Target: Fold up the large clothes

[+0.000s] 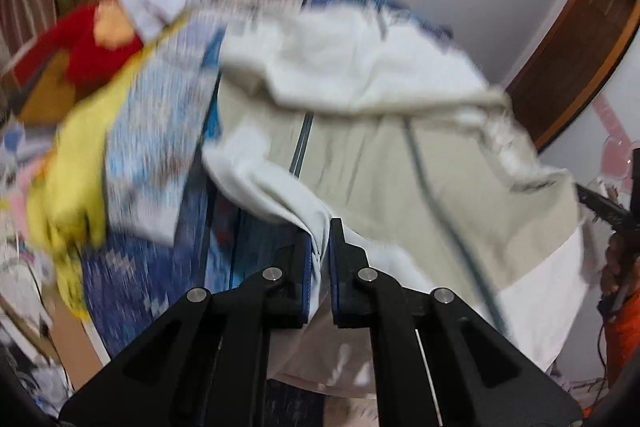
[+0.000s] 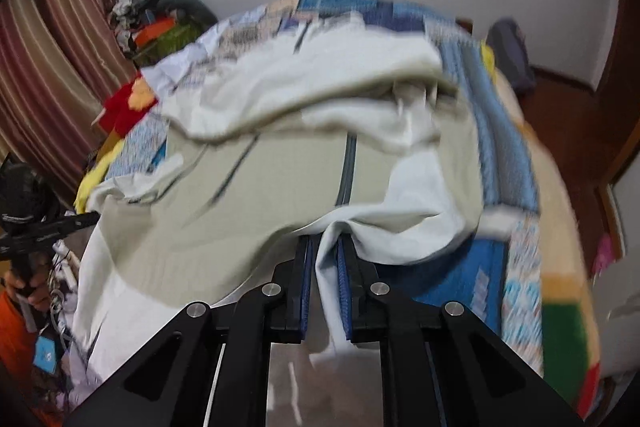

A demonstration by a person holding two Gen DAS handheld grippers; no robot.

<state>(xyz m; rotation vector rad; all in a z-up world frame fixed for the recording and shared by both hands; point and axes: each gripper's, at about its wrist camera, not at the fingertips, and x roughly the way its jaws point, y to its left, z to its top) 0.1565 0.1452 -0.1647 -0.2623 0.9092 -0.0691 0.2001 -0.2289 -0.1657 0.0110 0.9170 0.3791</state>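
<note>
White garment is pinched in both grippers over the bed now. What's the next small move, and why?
Probably lift and spread both hands apart. The left gripper and right gripper each clamp an edge of the white garment, but it still sags in bunched folds over the patterned blanket.

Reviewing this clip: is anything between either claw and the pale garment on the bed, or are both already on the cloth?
Nothing visible stands between them. The left claw is shut on an edge of the pale garment, and the right claw is shut on another edge of it. The garment lies over the blue patterned bedspread.
</note>
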